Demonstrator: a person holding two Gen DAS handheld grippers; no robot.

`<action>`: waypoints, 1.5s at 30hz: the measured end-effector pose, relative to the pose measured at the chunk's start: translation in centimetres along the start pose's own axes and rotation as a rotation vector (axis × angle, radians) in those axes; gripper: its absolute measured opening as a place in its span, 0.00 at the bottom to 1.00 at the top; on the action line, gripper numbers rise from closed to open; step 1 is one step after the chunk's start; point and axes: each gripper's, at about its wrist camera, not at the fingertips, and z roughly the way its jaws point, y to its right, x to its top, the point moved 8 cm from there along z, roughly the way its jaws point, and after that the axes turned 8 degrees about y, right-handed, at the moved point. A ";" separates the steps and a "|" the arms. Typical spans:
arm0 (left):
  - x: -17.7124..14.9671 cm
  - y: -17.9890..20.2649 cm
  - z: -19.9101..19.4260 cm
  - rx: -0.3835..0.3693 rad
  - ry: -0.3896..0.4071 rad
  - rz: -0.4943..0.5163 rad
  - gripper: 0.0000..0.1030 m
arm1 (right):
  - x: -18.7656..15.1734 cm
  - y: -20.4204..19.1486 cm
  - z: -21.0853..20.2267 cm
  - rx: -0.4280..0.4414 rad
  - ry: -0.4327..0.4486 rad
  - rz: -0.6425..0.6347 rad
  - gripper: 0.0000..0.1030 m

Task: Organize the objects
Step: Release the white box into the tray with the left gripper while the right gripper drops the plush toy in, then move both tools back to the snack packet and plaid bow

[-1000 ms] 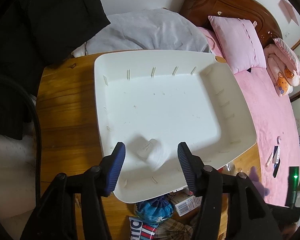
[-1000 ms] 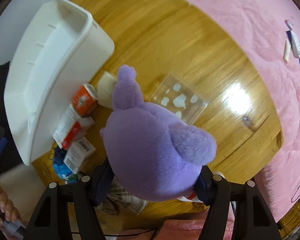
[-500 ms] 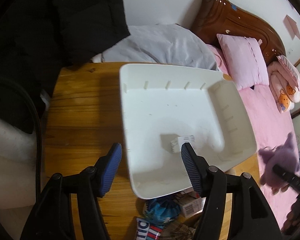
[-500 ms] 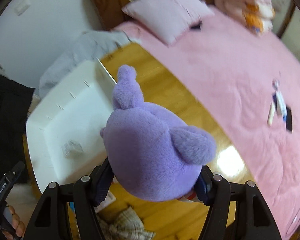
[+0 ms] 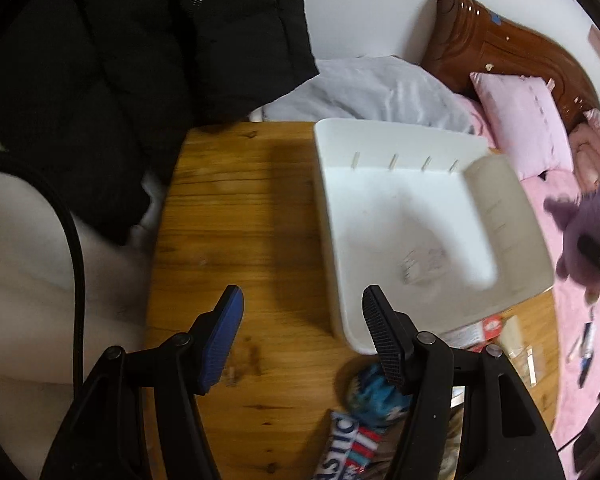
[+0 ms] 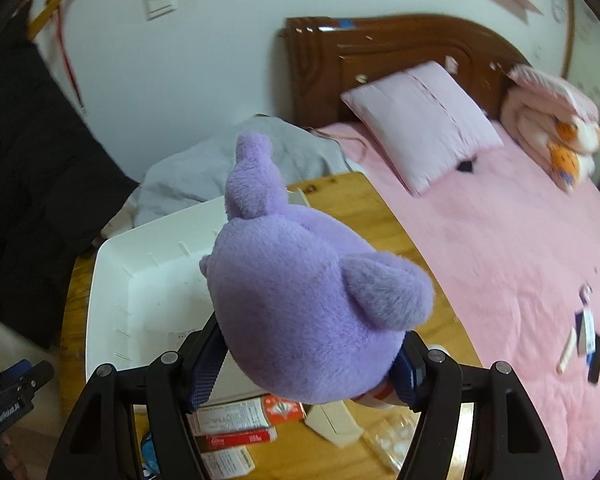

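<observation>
- My right gripper is clamped on a purple plush toy, both blue pads pressed into its soft body, and holds it in the air above the near end of the white tray.
- In the left wrist view the same toy shows at the right edge, beyond the tray's right wall, with a dark part of my right gripper across it.
- My left gripper is open with nothing between its pads; its jaws have just been opening. It hangs over the bare wooden table, just left of the tray's near corner.
- Inside the tray lies one small pale item, blurred; I cannot tell what it is.
- In front of the tray, on the table, sit the things not yet sorted: red-and-white boxes, a blue bundle, a flat white piece and a clear plastic packet.
- A black jacket hangs at the left and a grey cloth is heaped behind the table.
- To the right runs a bed with a pink cover, a pink pillow against the dark wooden headboard, and a few small items lying on the cover.
</observation>
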 end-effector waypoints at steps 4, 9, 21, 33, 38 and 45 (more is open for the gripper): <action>-1.5 -0.5 -0.5 0.017 -0.025 0.001 0.64 | -0.2 -0.7 0.4 0.029 0.004 -0.010 0.69; -3.2 -0.8 -1.3 0.031 -0.058 -0.014 0.64 | -0.5 -1.3 0.4 0.060 0.013 -0.038 0.73; -5.7 -0.2 -4.2 0.095 -0.096 -0.013 0.67 | -0.6 -1.6 -1.9 0.148 0.048 -0.073 0.73; -7.4 0.0 -8.9 0.211 -0.046 -0.030 0.68 | -2.5 -1.3 -8.1 0.272 0.098 -0.101 0.73; -8.1 0.1 -10.1 0.220 -0.035 -0.036 0.68 | -3.9 -1.7 -10.9 0.327 0.123 -0.146 0.76; -9.2 0.6 -11.1 0.199 -0.015 -0.039 0.68 | -6.1 -3.1 -13.8 0.418 0.157 -0.245 0.77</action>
